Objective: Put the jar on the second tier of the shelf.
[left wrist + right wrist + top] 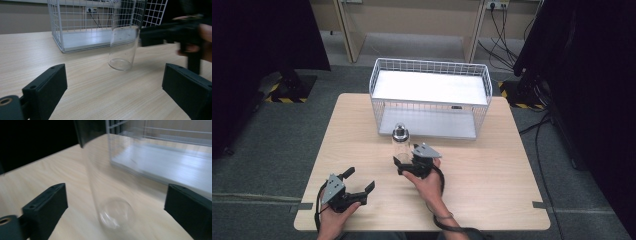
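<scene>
Below, pale wood table point(492, 170), grey carpet floor point(272, 135), wire basket point(429, 75)

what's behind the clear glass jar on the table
Right behind the clear glass jar with the metal lid stands a white wire basket with two white shelves. Seen through the jar's glass, the basket's mesh looks distorted.

You held a black gripper in each hand: the left gripper point(362, 187) and right gripper point(404, 165) each carried a grey three-cornered plate on top and a trailing black cable. Their blocky black jaws showed small round screw holes. Your forearms were bare.
</scene>
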`<state>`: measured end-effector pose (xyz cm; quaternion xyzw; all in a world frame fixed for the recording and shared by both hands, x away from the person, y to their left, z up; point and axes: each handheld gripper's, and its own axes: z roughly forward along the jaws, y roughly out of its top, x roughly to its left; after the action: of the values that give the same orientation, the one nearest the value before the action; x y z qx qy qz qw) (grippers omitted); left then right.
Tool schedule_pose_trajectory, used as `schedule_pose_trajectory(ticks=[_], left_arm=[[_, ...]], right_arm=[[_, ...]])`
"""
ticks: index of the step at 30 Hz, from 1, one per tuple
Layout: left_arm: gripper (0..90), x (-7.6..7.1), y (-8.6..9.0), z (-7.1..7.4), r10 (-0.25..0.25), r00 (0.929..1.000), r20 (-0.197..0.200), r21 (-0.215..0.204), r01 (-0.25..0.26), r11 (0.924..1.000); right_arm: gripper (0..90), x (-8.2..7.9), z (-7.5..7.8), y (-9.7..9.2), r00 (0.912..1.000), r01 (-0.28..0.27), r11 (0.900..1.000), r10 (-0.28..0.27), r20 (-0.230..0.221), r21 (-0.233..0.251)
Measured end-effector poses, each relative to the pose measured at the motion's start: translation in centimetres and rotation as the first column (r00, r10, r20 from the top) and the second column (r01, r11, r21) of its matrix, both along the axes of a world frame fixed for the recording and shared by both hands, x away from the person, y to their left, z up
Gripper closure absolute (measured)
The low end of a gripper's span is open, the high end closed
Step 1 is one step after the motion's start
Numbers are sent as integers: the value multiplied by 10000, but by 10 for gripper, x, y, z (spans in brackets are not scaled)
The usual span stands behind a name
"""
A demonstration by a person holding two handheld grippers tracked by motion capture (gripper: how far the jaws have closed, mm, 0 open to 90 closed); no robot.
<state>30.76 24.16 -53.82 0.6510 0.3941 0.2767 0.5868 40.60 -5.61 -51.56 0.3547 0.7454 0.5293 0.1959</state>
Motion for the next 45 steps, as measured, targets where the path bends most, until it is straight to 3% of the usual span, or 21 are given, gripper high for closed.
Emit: schedule_pose_trajectory(ticks=[1,2,3,4,5,6,7,8,9,10,11,12,15,18,24,45], left_arm=[[53,0,0,0,-3,10000,-24,-29,3,10000],[53,-1,1,0,7,10000,-61,-81,-8,10000],[53,-1,1,0,-3,10000,-56,-85,2,10000],[53,-2,1,1,-14,10000,-24,-126,14,9999],[53,-2,1,2,-10,10000,-14,-247,10,9997],[51,-2,0,4,-17,10000,21,-310,18,9995],[51,-2,-1,6,-45,9999,92,-298,48,9995],[51,-2,-2,7,-66,9999,128,-291,70,9996],[51,-2,-3,9,-96,9998,163,-312,101,9995],[51,-1,-4,10,-137,9997,177,-313,142,9994],[51,0,-5,11,-164,9997,175,-296,169,9994],[51,1,-7,12,-176,9997,167,-290,180,9994],[51,4,-10,14,-270,9995,180,-187,273,9995],[51,7,-14,15,-355,9992,179,-148,358,9993],[51,21,-25,19,-482,9985,262,-99,485,9988],[91,82,-74,24,-872,9958,286,411,860,9954]], right_arm=[[28,-17,-1,-38,9994,341,9994,-341,47,-40],[28,-17,-1,-38,9994,341,9994,-341,47,-40],[19,-34,-2,-79,9967,802,9967,-800,129,-151],[19,-41,-2,-100,9943,1057,9941,-1054,136,-225],[19,-41,-2,-100,9943,1057,9941,-1054,136,-225],[19,-47,-3,-119,9914,1307,9910,-1305,113,-292],[18,-57,-5,-156,9799,1993,9791,-1988,158,-412],[18,-57,-5,-156,9799,1993,9791,-1988,158,-412],[18,-61,-5,-171,9734,2290,9727,-2287,133,-381],[18,-64,-5,-185,9661,2579,9655,-2574,173,-356],[20,-70,-5,-206,9521,3055,9517,-3047,274,-322],[20,-70,-5,-206,9521,3055,9517,-3047,274,-322],[21,-74,-7,-226,9332,3584,9333,-3575,359,-210],[21,-77,-7,-235,9221,3853,9228,-3849,400,-27],[24,-79,-8,-239,9121,4065,9133,-4072,465,252],[25,-79,-8,-240,9120,4068,9130,-4079,435,307]])
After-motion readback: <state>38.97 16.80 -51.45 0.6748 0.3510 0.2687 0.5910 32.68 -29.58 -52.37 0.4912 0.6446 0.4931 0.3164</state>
